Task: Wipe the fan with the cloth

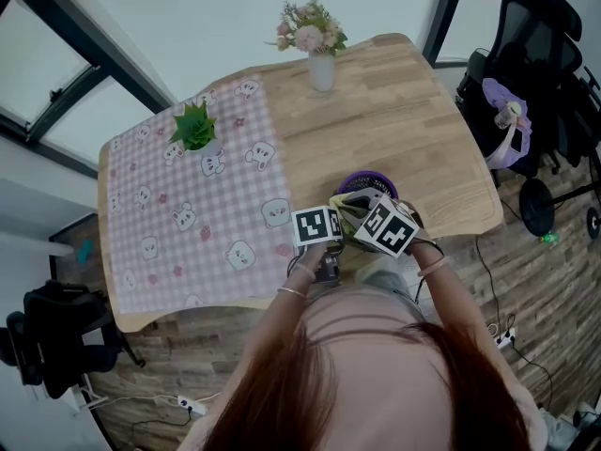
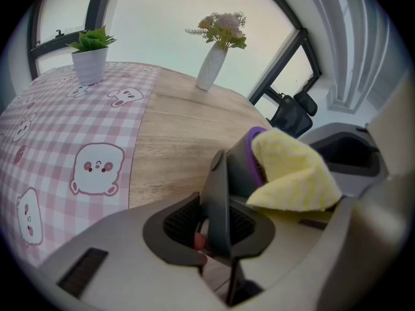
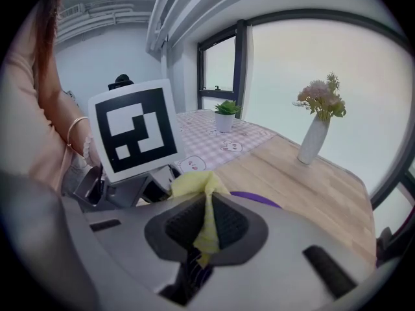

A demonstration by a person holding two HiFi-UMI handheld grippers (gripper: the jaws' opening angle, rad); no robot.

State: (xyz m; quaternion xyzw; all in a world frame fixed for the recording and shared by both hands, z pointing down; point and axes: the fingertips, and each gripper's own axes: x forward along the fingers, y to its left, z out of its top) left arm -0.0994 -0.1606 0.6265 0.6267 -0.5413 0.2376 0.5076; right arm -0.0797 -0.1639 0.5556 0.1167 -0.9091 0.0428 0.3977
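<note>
A small fan (image 1: 368,182) with a purple rim stands near the table's front edge, just ahead of both grippers. In the left gripper view my left gripper (image 2: 217,230) is shut on the fan's dark grey body (image 2: 219,193), with the purple rim (image 2: 254,153) just beyond. A yellow cloth (image 2: 295,170) lies bunched against that rim. My right gripper (image 3: 206,229) is shut on a fold of the yellow cloth (image 3: 198,185), which rises out of its jaws onto the fan's purple edge (image 3: 259,199). The left gripper's marker cube (image 3: 136,129) fills that view's left.
A pink checked tablecloth (image 1: 178,224) with bear prints covers the wooden table's (image 1: 413,130) left half and bears a small potted plant (image 1: 195,130). A white vase of flowers (image 1: 321,69) stands at the far edge. A black chair (image 1: 526,54) with a purple bag stands beyond the right side.
</note>
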